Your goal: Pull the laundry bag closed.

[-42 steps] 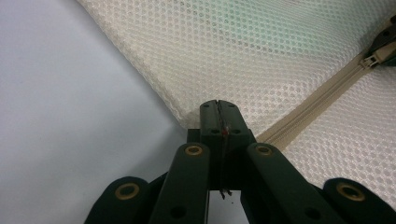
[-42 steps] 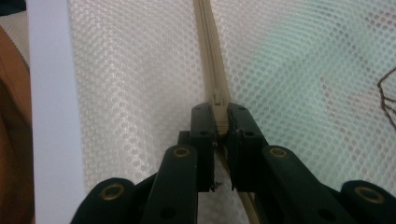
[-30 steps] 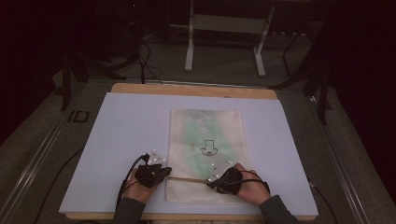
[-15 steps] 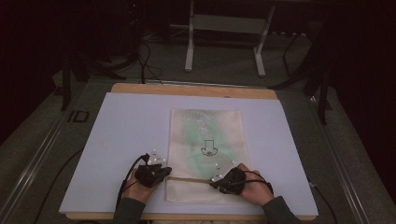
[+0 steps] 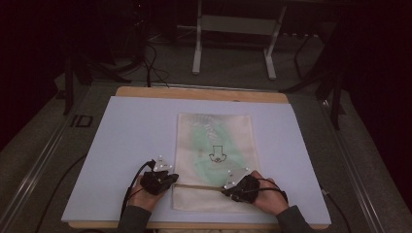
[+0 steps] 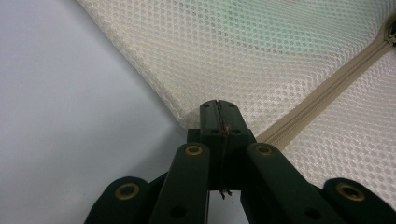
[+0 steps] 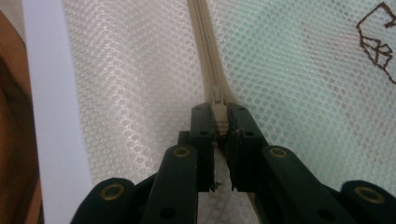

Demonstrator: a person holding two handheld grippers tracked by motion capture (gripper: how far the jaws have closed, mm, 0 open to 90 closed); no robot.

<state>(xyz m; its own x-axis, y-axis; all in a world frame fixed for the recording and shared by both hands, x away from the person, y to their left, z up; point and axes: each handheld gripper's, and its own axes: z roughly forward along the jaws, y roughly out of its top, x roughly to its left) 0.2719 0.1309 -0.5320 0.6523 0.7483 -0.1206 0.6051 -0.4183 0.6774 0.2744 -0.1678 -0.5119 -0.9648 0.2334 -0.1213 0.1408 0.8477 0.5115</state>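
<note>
A cream mesh bag [image 5: 214, 141] with something green inside and a black arrow mark lies flat on the pale board [image 5: 131, 136]. Its beige zipper [image 5: 199, 186] runs across the near end. My left gripper [image 5: 172, 180] is at the bag's left edge, jaws shut [image 6: 218, 105] on the mesh border where the zipper [image 6: 327, 98] ends. My right gripper [image 5: 227, 190] sits farther right on the zipper line. In the right gripper view its jaws [image 7: 219, 112] are shut on the zipper pull [image 7: 218, 99], with closed zipper teeth [image 7: 203, 37] running ahead.
The board rests on a wooden table [image 5: 194, 93]. Behind it stand white metal legs [image 5: 197, 48], and cables [image 5: 155, 68] lie on the dark floor. Bare board lies left and right of the bag. A hand holds each gripper at the near edge.
The right gripper has crept slightly to the right along the zipper line. The left gripper has stayed put.
</note>
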